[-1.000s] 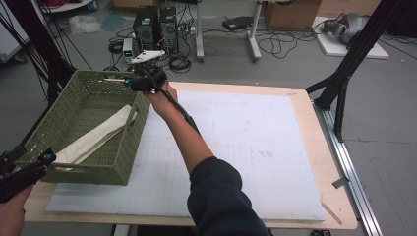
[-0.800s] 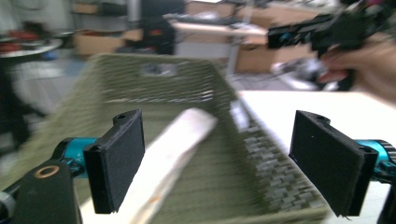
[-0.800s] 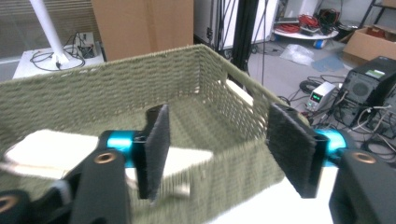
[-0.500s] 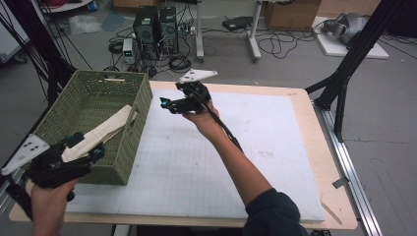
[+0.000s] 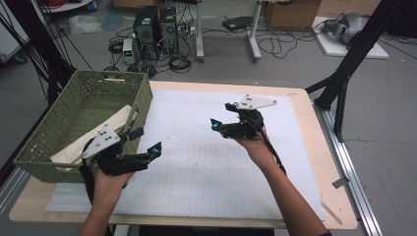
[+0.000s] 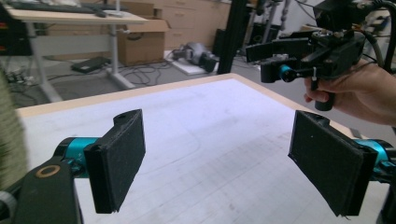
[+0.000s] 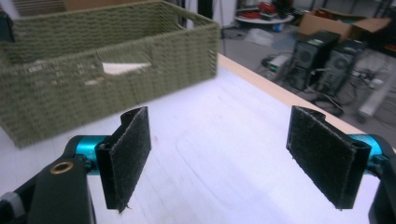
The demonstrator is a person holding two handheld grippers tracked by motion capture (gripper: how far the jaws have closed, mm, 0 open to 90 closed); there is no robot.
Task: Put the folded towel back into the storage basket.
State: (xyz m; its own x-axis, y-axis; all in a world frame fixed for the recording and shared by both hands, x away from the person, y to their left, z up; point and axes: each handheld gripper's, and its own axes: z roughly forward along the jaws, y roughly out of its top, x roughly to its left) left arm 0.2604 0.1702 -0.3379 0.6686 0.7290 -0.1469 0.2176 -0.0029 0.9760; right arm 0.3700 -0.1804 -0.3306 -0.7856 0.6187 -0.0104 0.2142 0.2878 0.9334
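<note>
Judging from how things lie, I take the step in hand to be pulling both grippers clear of the basket (image 5: 83,115) now that the cloth (image 5: 86,140) lies in it. To do that well, I would hold both sets of jaws spread wide, lift before swinging across, and keep my left gripper (image 5: 145,141) off the woven wall so it does not drag the basket along the mat (image 5: 206,162).

My left gripper is released, jaws wide apart with nothing between them, hovering over the mat just beside the basket's near right corner. My right gripper (image 5: 222,115) is also released and empty, held above the middle of the mat, well apart from the basket.

The cloth, cream-coloured, lies slanted inside the basket, leaning on the right wall, near my left gripper but not touching it. In the right gripper view I see it through a gap in the basket (image 7: 93,79) wall.
</note>
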